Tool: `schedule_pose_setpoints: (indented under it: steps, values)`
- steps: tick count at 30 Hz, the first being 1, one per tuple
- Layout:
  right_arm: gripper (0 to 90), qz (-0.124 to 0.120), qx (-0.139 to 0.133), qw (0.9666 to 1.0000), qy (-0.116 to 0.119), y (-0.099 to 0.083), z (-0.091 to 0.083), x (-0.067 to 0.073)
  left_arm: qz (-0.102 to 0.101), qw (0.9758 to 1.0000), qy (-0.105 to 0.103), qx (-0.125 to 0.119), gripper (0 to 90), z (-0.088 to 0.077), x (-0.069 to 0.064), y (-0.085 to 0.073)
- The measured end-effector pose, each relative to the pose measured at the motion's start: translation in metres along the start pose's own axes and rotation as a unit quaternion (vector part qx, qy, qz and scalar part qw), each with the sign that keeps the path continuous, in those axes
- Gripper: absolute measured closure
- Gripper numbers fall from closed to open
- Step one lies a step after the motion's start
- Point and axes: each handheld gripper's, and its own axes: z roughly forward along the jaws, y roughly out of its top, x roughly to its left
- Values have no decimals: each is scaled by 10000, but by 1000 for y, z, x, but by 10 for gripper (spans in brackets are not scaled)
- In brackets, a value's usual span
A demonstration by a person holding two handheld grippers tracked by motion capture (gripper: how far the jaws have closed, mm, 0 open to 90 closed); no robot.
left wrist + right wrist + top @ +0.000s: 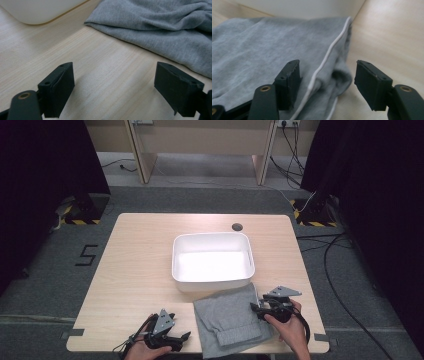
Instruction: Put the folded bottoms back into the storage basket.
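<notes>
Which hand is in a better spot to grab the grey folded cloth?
Probably the right. The right gripper has its open jaws astride the edge of the grey folded cloth, beside its white cord. The left gripper stands open over bare wooden table, short of the cloth.

One grey garment [230, 320], one white tub [212, 280].

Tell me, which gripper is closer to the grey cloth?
Right. The right gripper sits at the grey cloth's edge, its fingers straddling the hem. The left gripper rests on bare table beside it.
</notes>
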Motion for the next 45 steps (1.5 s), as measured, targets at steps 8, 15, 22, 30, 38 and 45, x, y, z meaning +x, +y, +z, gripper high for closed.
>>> schedule_pose_setpoints:
  steps: [8,15,22,30,38,45]
  values:
    - [378,537,75,9985,-55,-21,-1,23,107,9992,-366,78,152,2,-15,0]
    - [309,765,55,9960,-467,-24,0,47,12,9973,-733,97,148,1,-27,-1]
    - [281,685,72,9959,-591,-23,7,71,20,9952,-978,104,147,2,-38,0]
    - [264,626,30,9967,-524,-22,10,71,-168,9912,-1304,122,147,3,-48,2]
    - [260,562,39,9968,-569,-22,11,73,-77,9950,-999,43,144,16,-64,10]
    - [261,589,70,9973,-422,-24,10,82,22,9953,-969,-49,280,15,-59,12]
